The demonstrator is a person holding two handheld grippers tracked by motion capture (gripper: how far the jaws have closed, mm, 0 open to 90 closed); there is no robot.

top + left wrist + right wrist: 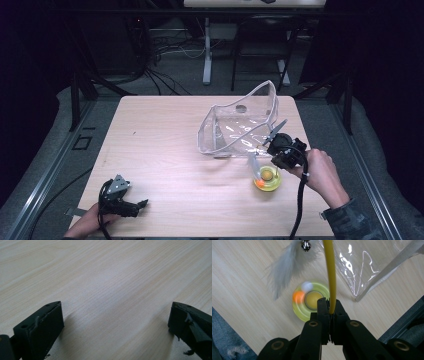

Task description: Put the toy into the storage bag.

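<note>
My right gripper (pixel 329 303) is shut on a thin yellow rod (pixel 331 272), which runs up out of the jaws to a grey-white feather (pixel 283 270) and a small silver bell (pixel 306 245). Just below the jaws lies a round yellow-green toy disc (pixel 310 301) with an orange ball and a white ball in its ring; it looks blurred. In the high view the right gripper (pixel 275 150) hovers over that disc (pixel 267 179) at the table's right, the feather (pixel 253 164) hanging beside it. My left gripper (pixel 142 204) rests at the front left, its jaws (pixel 116 322) wide apart over bare wood.
A clear plastic bag (pixel 240 125) stands open behind the disc, its edge close to my right gripper. The wooden table (pixel 165 140) is ringed by dark floor, cables and stands. The table's right edge lies near my right hand.
</note>
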